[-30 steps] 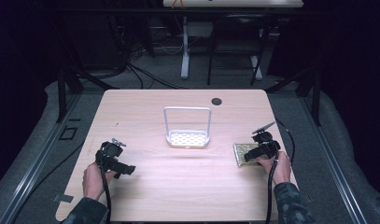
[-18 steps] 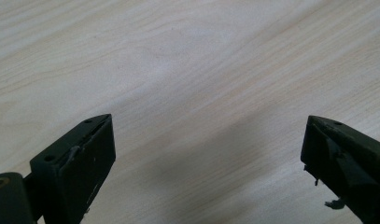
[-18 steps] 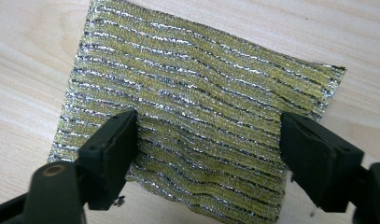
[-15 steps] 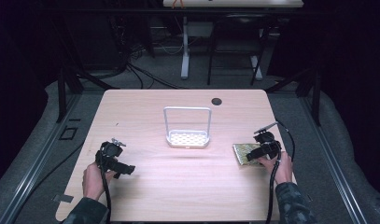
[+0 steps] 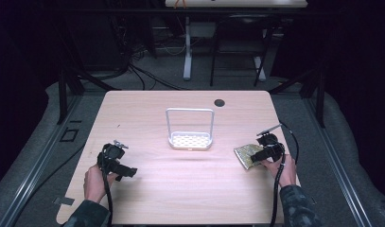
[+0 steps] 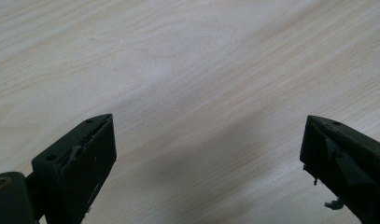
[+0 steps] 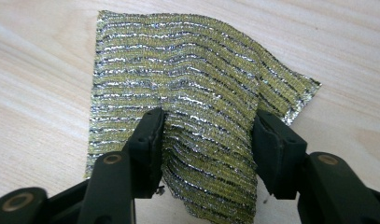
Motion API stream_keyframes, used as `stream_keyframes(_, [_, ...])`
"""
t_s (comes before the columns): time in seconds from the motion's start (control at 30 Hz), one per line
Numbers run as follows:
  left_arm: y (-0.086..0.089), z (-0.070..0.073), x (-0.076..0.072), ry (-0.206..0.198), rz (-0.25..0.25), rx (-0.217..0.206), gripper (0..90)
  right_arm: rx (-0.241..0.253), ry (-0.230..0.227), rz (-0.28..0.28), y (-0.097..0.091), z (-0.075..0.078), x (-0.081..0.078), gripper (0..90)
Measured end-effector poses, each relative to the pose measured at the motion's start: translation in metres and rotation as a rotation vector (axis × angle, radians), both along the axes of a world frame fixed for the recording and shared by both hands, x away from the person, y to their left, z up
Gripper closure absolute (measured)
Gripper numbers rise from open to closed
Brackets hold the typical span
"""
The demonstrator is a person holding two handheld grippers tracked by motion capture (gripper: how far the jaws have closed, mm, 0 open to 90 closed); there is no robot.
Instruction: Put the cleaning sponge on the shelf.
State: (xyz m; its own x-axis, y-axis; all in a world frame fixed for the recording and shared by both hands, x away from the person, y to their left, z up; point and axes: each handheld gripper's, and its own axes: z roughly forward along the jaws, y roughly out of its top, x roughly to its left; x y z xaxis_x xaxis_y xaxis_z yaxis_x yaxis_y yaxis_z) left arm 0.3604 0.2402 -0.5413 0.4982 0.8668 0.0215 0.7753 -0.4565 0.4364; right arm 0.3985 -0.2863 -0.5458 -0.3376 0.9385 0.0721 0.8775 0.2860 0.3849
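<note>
A glittery yellow-and-silver striped scouring pad [image 7: 187, 93] lies on the wooden table at the right [image 5: 246, 154]. My right gripper [image 7: 206, 144] [image 5: 256, 158] has just been closing on it; its jaws now squeeze the pad's near edge, which bulges up between them. My left gripper [image 6: 206, 158] [image 5: 126, 172] hovers low over bare wood at the table's left, jaws wide apart with nothing between them. A person's hand holds each gripper.
A small white perforated rack [image 5: 190, 139] with a tall wire handle stands at the table's middle. A dark round grommet hole [image 5: 219, 102] sits near the far edge. Cables trail from both grippers toward the near edge.
The right gripper's jaws have closed onto the scouring pad, bunching its edge. Neither hand has shifted; the left gripper is unchanged.
</note>
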Motion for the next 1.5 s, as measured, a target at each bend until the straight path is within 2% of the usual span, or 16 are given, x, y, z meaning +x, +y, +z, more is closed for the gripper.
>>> stream_keyframes(0.27, [0.000,0.000,0.000,0.002,-0.005,0.000,3.5,0.022,-0.032,0.024,0.001,0.005,-0.005,53.1])
stream_keyframes(0.57, [-0.001,0.000,0.001,0.002,-0.009,0.003,3.9,0.051,-0.119,0.046,0.002,0.026,-0.014,53.2])
stream_keyframes(0.77, [-0.001,0.000,0.000,0.001,-0.010,-0.005,3.5,0.046,-0.131,0.093,0.008,0.029,-0.019,52.4])
stream_keyframes(1.0, [-0.001,0.000,0.001,0.007,-0.009,-0.004,3.5,0.050,-0.137,0.111,0.015,0.030,-0.023,52.1])
stream_keyframes(1.17, [-0.001,0.000,0.001,0.007,-0.010,-0.006,3.5,0.052,-0.161,0.131,0.021,0.033,-0.028,52.1])
stream_keyframes(1.5, [-0.001,0.000,0.001,0.007,-0.008,-0.007,3.5,0.061,-0.167,0.158,0.030,0.037,-0.031,52.1])
